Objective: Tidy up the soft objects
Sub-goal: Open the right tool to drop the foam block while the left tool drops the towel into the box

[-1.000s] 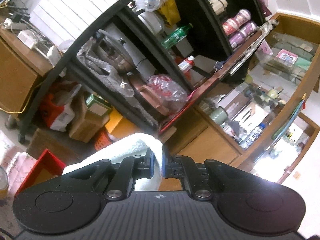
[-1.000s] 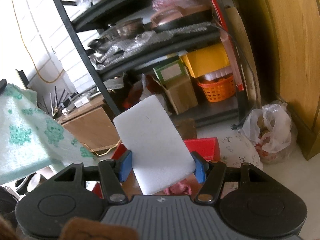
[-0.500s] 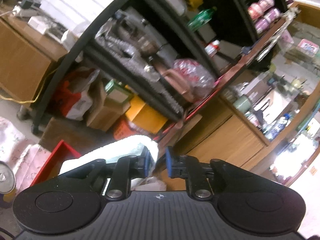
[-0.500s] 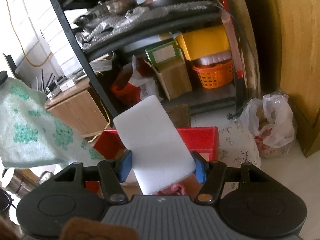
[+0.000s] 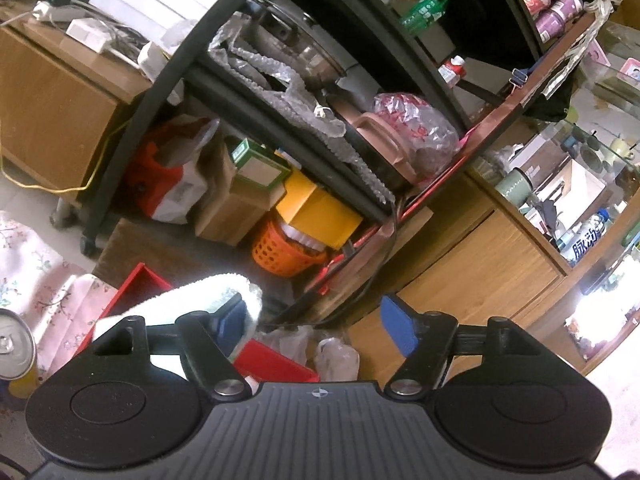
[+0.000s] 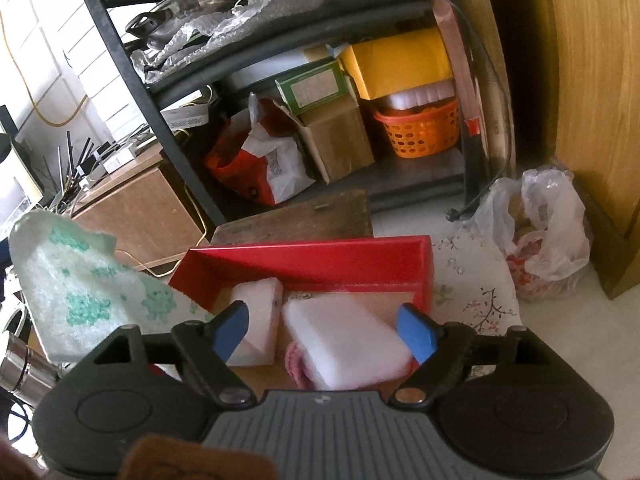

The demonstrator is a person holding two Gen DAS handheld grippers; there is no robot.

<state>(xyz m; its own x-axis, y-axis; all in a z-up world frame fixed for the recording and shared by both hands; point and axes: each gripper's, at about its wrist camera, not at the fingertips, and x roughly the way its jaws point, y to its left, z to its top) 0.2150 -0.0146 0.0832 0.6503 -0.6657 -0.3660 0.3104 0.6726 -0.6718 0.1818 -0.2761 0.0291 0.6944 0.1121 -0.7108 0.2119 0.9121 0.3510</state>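
Note:
My left gripper [image 5: 316, 324] is open; a white-and-green towel [image 5: 212, 294] still hangs over its left finger, outside the gap. The same towel shows at the left of the right wrist view [image 6: 80, 296]. My right gripper [image 6: 324, 330] is open above a red tray [image 6: 304, 258]. A white sponge block [image 6: 344, 344] lies loose below its fingers, on a pink knitted piece [image 6: 296, 364]. A second white block [image 6: 256, 320] lies in the tray beside it.
A black shelf rack [image 6: 192, 80] with pots, boxes and an orange basket [image 6: 420, 132] stands behind the tray. A plastic bag [image 6: 540, 228] sits on the floor at right by a wooden cabinet [image 6: 580, 80]. A can [image 5: 14, 352] stands on the floral tablecloth [image 5: 48, 280].
Both grippers have opened. The white sponge block dropped from my right gripper into the red tray. My left gripper let go of the towel, which still drapes on its left finger. Both views tilted downward.

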